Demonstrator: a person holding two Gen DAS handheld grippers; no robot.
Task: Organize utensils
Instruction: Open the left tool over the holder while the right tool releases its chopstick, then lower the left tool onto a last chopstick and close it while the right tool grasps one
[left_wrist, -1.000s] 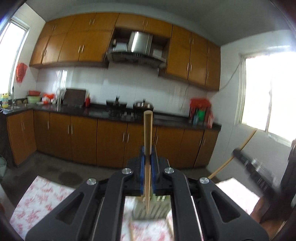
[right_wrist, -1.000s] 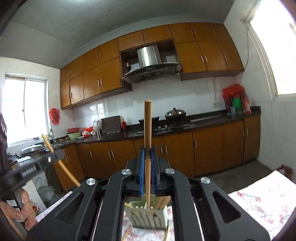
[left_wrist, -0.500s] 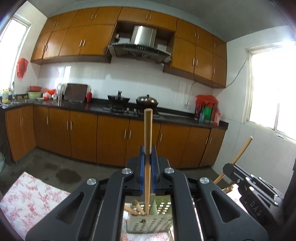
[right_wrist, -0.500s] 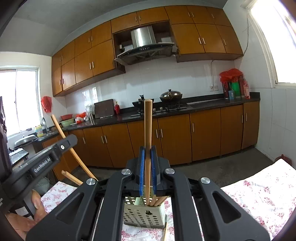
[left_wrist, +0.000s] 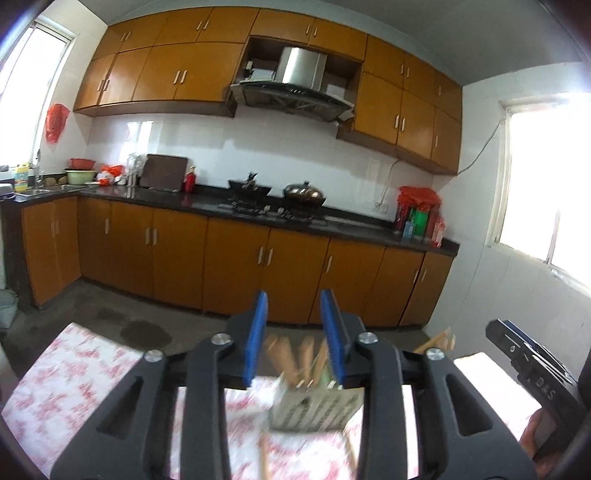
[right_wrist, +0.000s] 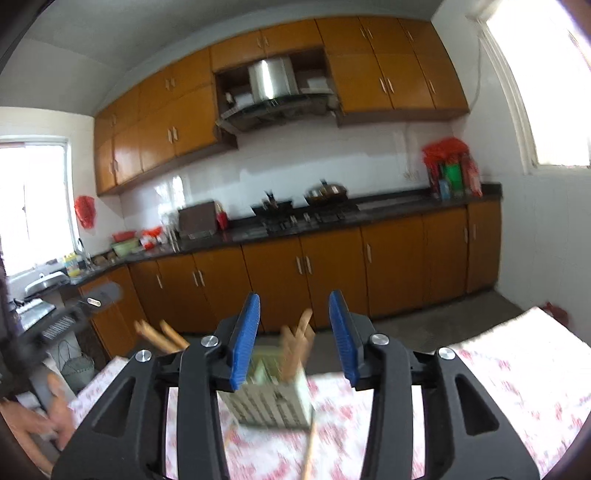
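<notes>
Now | left gripper (left_wrist: 296, 338), right gripper (right_wrist: 295, 338) just released | wooden chopsticks (right_wrist: 295, 350) in perforated holder (right_wrist: 271, 400)

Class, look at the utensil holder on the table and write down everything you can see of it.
The utensil holder is a pale, boxy plastic basket with rows of small slots in its walls. It stands on the red-and-white floral tablecloth, looking tilted, though blurred. Several wooden chopsticks stick up out of its open top, leaning apart. Neither gripper touches it.
</notes>
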